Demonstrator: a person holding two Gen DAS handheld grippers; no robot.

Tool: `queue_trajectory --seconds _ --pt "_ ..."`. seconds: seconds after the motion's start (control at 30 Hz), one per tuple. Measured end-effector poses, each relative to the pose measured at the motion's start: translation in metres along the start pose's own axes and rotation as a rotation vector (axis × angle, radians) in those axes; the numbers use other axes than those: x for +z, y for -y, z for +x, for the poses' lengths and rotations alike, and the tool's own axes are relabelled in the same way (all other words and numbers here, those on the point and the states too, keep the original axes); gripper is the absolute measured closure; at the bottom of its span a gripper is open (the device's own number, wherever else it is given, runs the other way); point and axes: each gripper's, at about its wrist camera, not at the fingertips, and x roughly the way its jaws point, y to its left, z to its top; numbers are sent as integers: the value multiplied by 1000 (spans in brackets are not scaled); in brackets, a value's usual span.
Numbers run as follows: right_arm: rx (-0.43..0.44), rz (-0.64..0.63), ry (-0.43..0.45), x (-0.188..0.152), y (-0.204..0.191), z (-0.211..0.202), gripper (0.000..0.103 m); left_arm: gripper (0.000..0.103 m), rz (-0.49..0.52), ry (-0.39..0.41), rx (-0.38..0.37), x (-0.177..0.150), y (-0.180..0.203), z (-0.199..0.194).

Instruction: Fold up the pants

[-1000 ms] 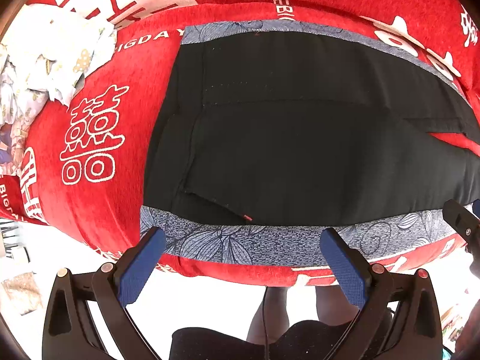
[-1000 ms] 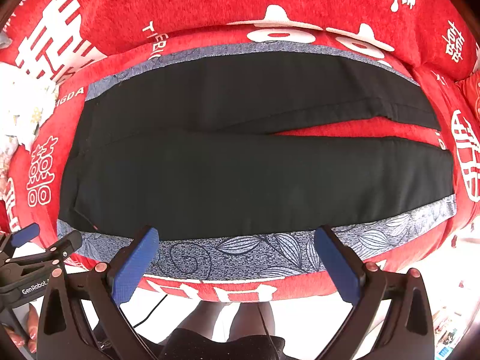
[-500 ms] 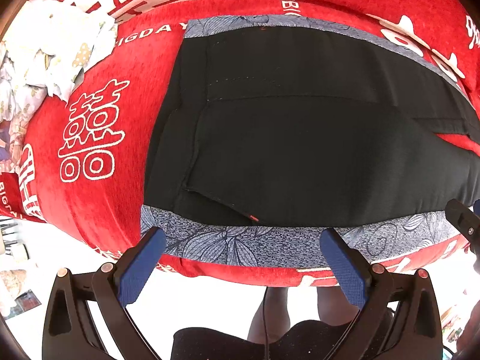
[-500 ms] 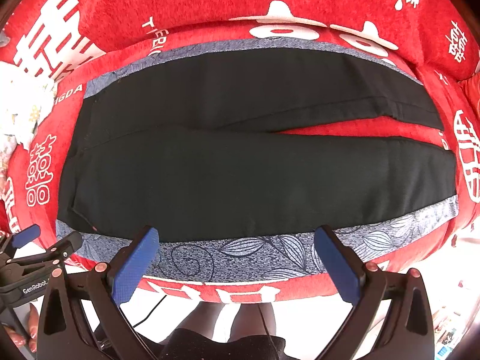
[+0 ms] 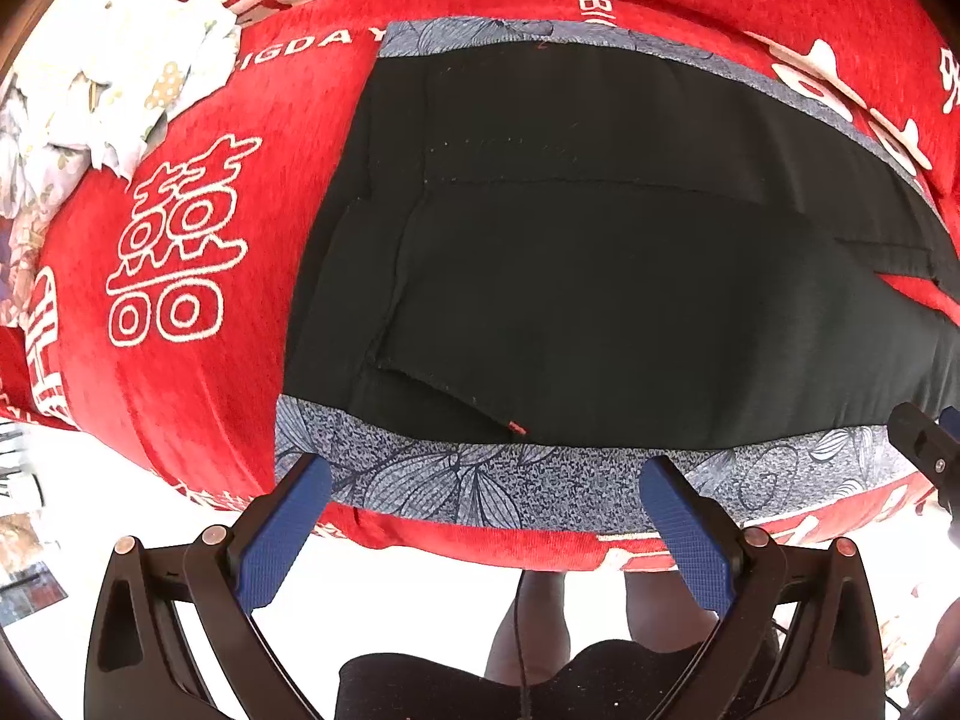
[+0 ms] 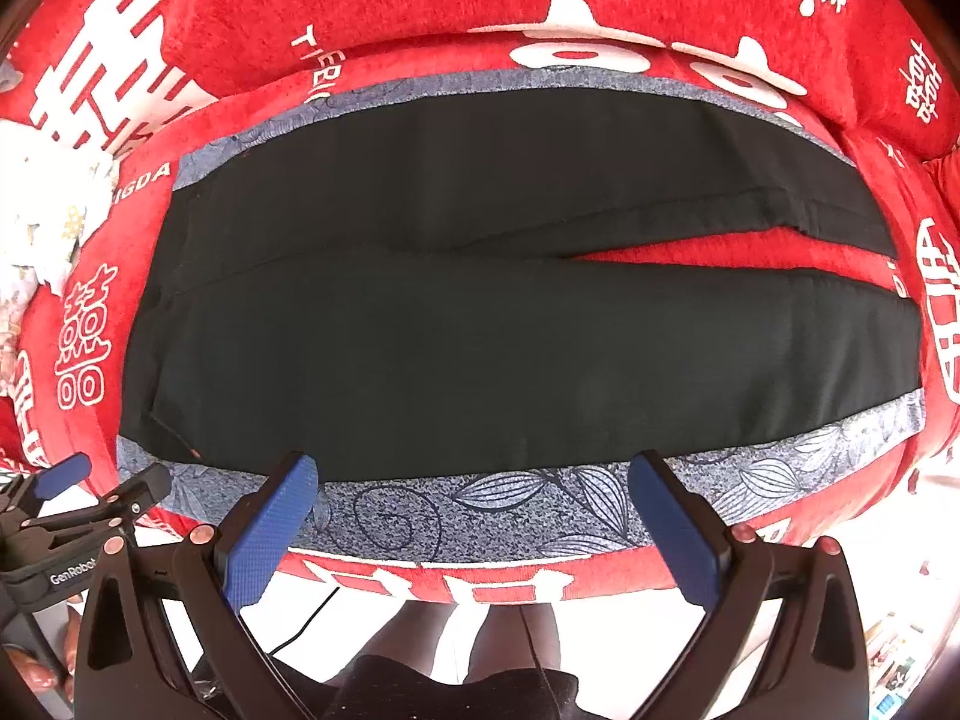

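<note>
Left wrist view: the left tongs [image 5: 489,501] stand wide and hold nothing, hovering just short of the near blue-grey patterned band [image 5: 456,480] of the pants [image 5: 600,276], which lie flat on the red sofa cushion [image 5: 198,138] ahead, waist to the left, legs running right. The right tongs [image 6: 474,504] are likewise wide and empty over the near leg's band. To fold well, I judge each should come down on the near edge and pinch band and black cloth together, then lift evenly and carry it over onto the far leg [image 6: 540,168]. Beyond the waist, far left, sits a pale floral cloth [image 5: 114,78].
</note>
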Motion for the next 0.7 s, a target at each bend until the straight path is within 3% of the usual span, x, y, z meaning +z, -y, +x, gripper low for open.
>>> queue_trajectory --seconds 0.7 --pt "39 22 -12 -13 10 6 0 0 -40 -4 -14 -13 -15 11"
